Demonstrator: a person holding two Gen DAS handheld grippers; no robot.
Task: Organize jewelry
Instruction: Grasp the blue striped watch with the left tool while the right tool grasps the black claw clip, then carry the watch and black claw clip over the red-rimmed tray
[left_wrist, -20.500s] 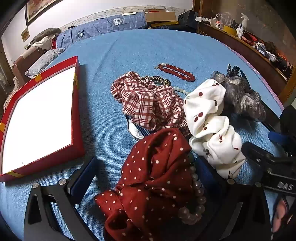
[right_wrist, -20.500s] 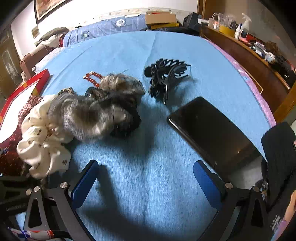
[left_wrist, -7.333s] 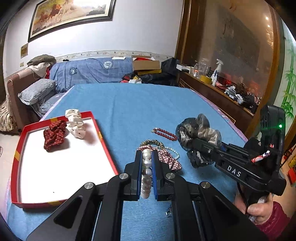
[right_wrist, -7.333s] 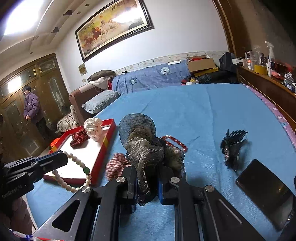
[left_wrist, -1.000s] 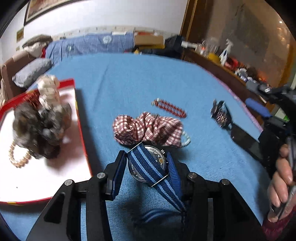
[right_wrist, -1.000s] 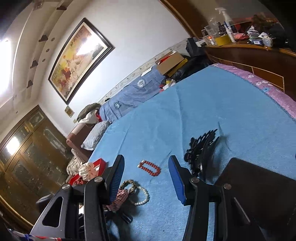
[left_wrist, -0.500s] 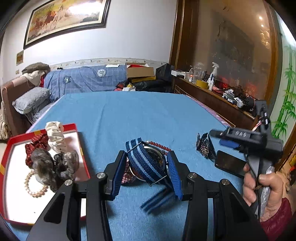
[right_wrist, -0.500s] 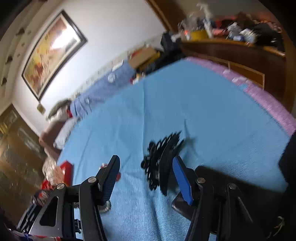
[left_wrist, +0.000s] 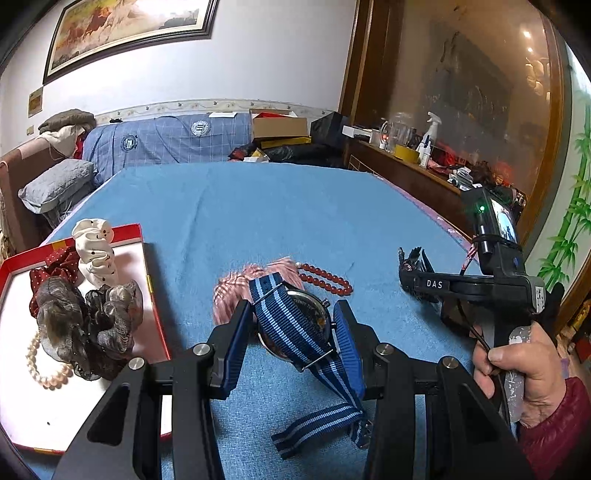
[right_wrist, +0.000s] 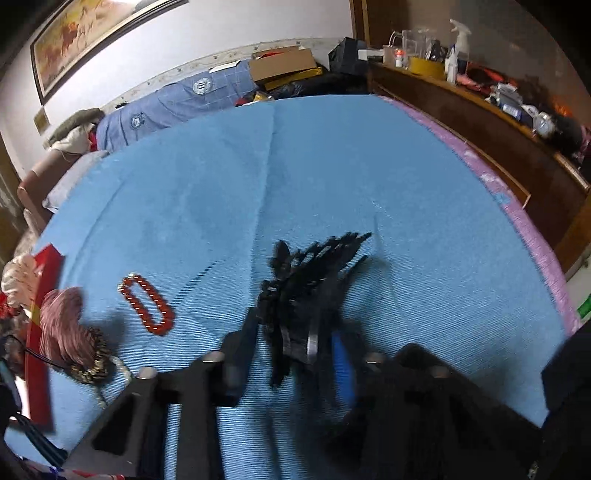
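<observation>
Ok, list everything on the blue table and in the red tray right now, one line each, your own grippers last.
red tray: 1, red rim, white floor, table's left edge
dark red dotted scrunchie: 1, in tray, far end
cream scrunchie: 1, in tray, beside the red one
grey-black scrunchie: 1, in tray, middle
pearl bracelet: 1, pinkish white, in tray, partly under the grey scrunchie
plaid scrunchie: 1, red-white, on table behind the watch
red bead bracelet: 1, on table
leopard-print band: 1, beside plaid scrunchie
watch: 1, blue striped strap, between left gripper's fingers
black hair claw: 1, at right gripper
left gripper: shut on watch
right gripper: around claw, blurred
</observation>
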